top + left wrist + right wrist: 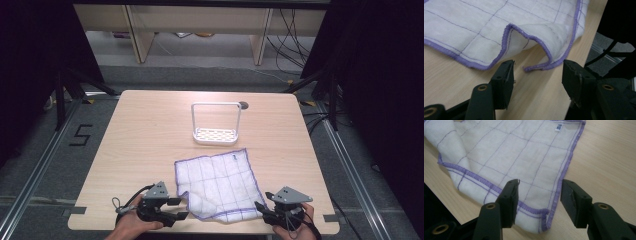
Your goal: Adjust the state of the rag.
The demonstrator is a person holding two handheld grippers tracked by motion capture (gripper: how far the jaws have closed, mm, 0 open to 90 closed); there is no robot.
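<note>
**Cloth on table, both grippers poised at its near corners**

The cloth (218, 183) lies rumpled near the table's (145, 135) front edge — not yet grasped. Left gripper (537, 75), jaws apart, faces a curled hem; right gripper (539, 200), jaws apart, straddles a corner. The rack (216, 124) stands beyond, apparently untouched.

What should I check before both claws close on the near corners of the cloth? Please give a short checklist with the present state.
1. Left claw open: ok.
2. Right claw open: ok.
3. Corner of the cloth between the left jaws: ok, its curled edge lies in the gap.
4. Corner between the right jaws: ok, the purple hem sits there.
5. Cloth lying flat: not ok, near edge folded and lifted.
6. Rack apart from the cloth: ok.
</note>
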